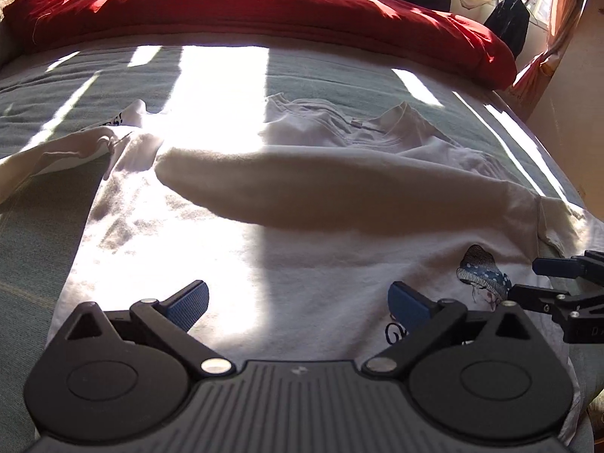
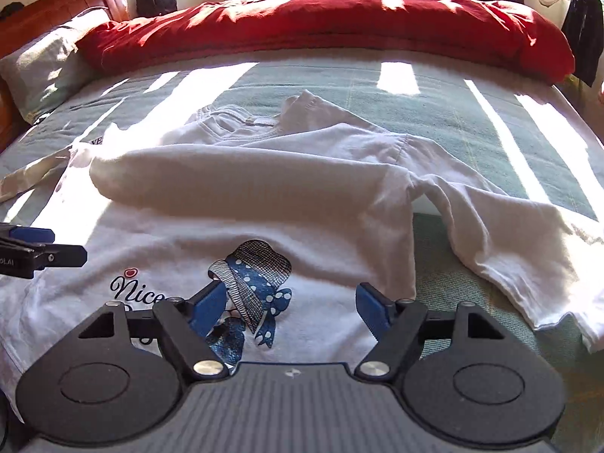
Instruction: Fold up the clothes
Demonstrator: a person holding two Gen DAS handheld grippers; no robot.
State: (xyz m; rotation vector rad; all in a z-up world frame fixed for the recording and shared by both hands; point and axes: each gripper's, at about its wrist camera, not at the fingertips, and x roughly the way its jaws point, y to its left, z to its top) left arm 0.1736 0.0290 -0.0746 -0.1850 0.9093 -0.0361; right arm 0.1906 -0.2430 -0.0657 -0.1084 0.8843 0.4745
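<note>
Two grippers: both hover low over the near part of one garment, neither touching cloth as far as the views show.
Left gripper [image 1: 298, 302]: blue-padded fingers spread wide apart, nothing between them; bare white cloth shows in the gap.
Right gripper [image 2: 292, 304]: fingers likewise parted and holding nothing, poised above the printed motif; seen from the left wrist view it enters at the right edge [image 1: 543, 279].
White shirt [image 2: 321, 158]: long-sleeved, lying mostly flat on the bed, collar toward the far side, hem toward the grippers.
Folded sleeve [image 1: 339, 188]: one sleeve lies across the chest from the right shoulder toward the left, resting on the body of the shirt.
Other sleeve [image 1: 56, 151]: trails off the shirt's left side onto the bed cover.
Loose cloth [image 2: 528, 249]: a rumpled white portion spills to the right of the body onto the cover.
Print [image 2: 260, 283]: blue polka-dot bow and hatched hat figure, with script beside it reading "Nice".
Bed cover [image 2: 434, 105]: pale green, crossed by strips of sunlight.
Red duvet [image 2: 339, 30]: bunched along the far edge of the bed.
Pillow [image 2: 41, 68]: far left, beside the duvet.
</note>
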